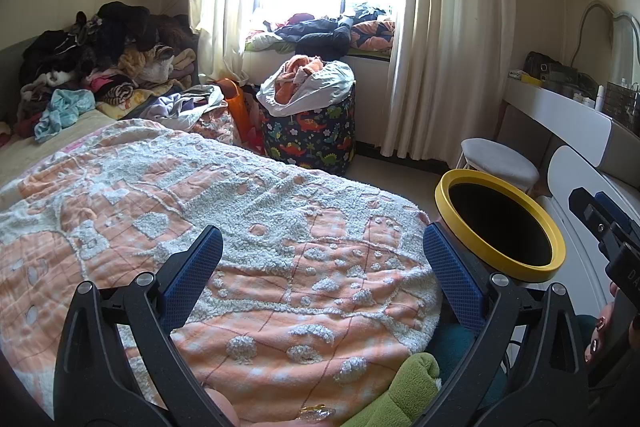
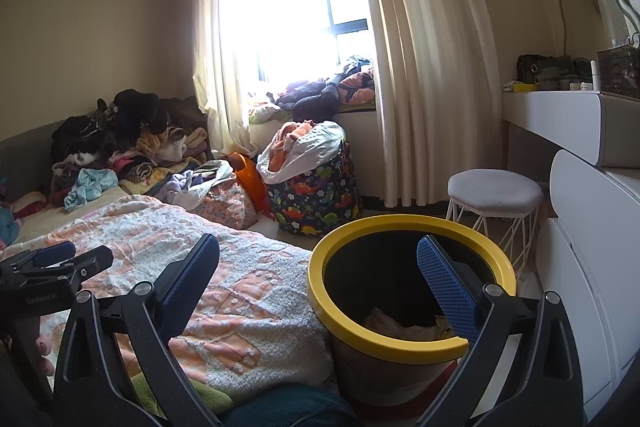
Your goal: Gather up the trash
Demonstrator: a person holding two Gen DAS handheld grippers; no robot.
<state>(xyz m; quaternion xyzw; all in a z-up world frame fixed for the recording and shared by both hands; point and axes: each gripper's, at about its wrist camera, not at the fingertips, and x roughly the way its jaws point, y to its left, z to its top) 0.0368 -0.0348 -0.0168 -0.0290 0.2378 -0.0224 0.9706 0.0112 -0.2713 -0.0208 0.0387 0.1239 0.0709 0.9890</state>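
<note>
Yellow-rimmed bin (image 2: 408,311) on floor beside bed, crumpled paper (image 2: 400,325) inside. Left gripper (image 1: 322,267) spread wide over orange blanket (image 1: 200,211), empty. Right gripper (image 2: 320,275) spread wide, one finger above bin mouth, empty.

One bin (image 2: 400,343), one stool (image 2: 494,193), two tools.

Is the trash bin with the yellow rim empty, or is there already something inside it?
Not empty. In the right wrist view, pale crumpled paper-like trash lies at the bottom of the yellow-rimmed bin. It looks only slightly filled; the left wrist view shows only darkness inside.
</note>
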